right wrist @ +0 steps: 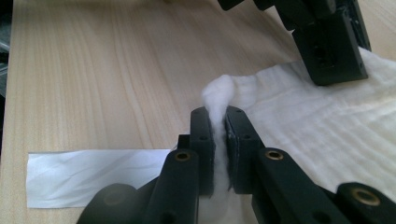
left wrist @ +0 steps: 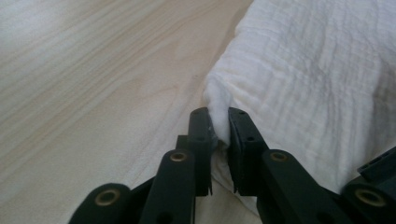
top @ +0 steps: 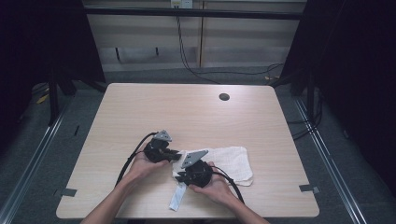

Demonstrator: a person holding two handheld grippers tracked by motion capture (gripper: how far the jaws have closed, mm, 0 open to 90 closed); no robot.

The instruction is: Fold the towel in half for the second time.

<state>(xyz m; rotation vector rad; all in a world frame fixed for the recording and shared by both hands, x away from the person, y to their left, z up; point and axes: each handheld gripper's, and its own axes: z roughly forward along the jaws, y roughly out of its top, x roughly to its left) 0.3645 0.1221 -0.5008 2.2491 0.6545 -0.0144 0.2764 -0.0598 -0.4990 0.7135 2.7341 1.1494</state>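
Observation:
A white crinkled cloth (top: pixel 231 161) lies on the wooden table (top: pixel 187 112), near the front edge. My left gripper (top: pixel 178 154) is shut on the cloth's left edge; in the left gripper view its jaws pinch a raised corner of the cloth (left wrist: pixel 299 88) at the left gripper (left wrist: pixel 219 123). My right gripper (top: pixel 179 176) is shut on a fold of the same cloth (right wrist: pixel 299 116), close beside the left one; the pinched ridge stands up between the jaws at the right gripper (right wrist: pixel 219 122). The left gripper's black body (right wrist: pixel 327 42) shows at the top of the right gripper view.
A white label strip (top: pixel 177 198) trails from the cloth toward the table's front edge and shows flat on the wood as a white strip (right wrist: pixel 93 175). A round cable hole (top: pixel 224 97) sits at the table's back right. Dark curtains flank the table.

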